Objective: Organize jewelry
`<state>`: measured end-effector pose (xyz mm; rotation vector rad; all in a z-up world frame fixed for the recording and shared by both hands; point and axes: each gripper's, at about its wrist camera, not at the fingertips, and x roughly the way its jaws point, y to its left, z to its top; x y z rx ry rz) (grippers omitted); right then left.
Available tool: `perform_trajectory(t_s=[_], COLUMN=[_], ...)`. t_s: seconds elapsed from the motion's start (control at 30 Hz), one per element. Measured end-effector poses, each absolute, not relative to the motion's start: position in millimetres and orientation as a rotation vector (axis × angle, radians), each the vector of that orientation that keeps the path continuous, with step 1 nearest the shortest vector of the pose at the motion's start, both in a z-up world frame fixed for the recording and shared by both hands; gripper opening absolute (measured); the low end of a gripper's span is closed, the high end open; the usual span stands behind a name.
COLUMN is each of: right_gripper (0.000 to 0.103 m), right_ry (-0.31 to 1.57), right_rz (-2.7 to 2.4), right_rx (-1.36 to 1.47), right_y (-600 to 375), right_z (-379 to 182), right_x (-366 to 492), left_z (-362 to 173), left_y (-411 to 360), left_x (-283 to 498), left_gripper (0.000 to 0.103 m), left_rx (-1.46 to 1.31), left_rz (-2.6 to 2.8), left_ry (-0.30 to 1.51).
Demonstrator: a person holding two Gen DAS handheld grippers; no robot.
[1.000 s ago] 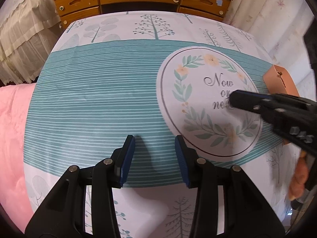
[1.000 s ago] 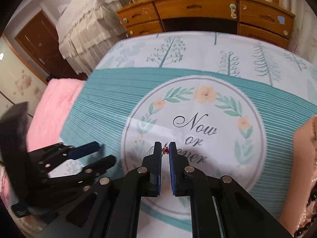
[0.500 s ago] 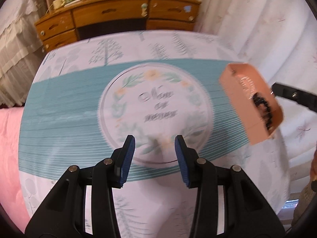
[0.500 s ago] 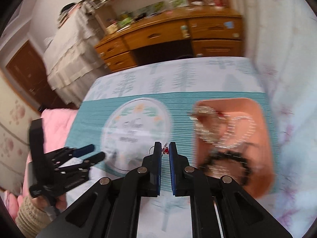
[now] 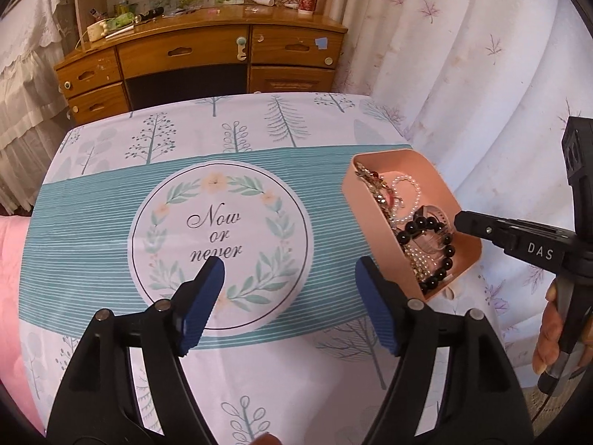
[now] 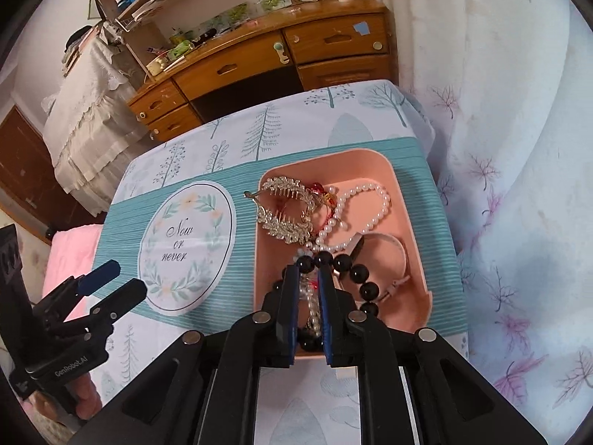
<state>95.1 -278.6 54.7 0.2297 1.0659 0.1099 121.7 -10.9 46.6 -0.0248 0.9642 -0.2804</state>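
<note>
1. The fingers of the right gripper (image 6: pixel 308 270) have just been opening, and only a narrow gap is left between them. A small red piece is seen in that gap. Whether it is still pinched or already lies below cannot be told.
2. A second ago the same fingers were closed on a small red-beaded earring above the printed circle of the cloth. Now they are held directly above the near end of the salmon-pink rectangular plastic tray (image 6: pixel 407 185).
3. The tray is already filled with a black round-bead bracelet (image 6: pixel 365 285), a white pearl strand (image 6: pixel 385 200), a gold crystal hair claw (image 6: pixel 289 207) and a pale pink strap watch (image 6: pixel 396 248).
4. From this a drop-off into the tray is judged to be under way, so this item is probably nearly sorted.
5. The fingers of the left gripper (image 5: pixel 290 265) have just been opened wide, and nothing is held between them. They are kept above the teal-striped tablecloth (image 5: pixel 92 244), just left of the tray.
6. No loose jewelry is seen elsewhere on the cloth-covered counter.
</note>
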Motion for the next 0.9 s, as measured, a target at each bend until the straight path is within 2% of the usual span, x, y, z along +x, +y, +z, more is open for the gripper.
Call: perform_trajectory(t_s=[0.13, 0.17, 0.5, 0.9], right_gripper=[0.026, 0.027, 0.029, 0.03], right_ry=[1.05, 1.046, 1.009, 0.941], right_rz=[0.115, 0.117, 0.18, 0.24], right_rx=[0.241, 0.248, 0.205, 0.159], right_y=[-281, -283, -263, -219], right_z=[58, 59, 71, 62], right_x=[89, 87, 49, -16], left_z=[46, 46, 45, 41], left_y=[-16, -17, -21, -14], left_x=[119, 118, 99, 37], left_gripper=[0.071, 0.071, 0.071, 0.071], left_rx=[-0.018, -0.019, -0.024, -0.012], left_rz=[-0.273, -0.271, -0.239, -0.172], left_ry=[0.969, 0.97, 0.958, 0.898])
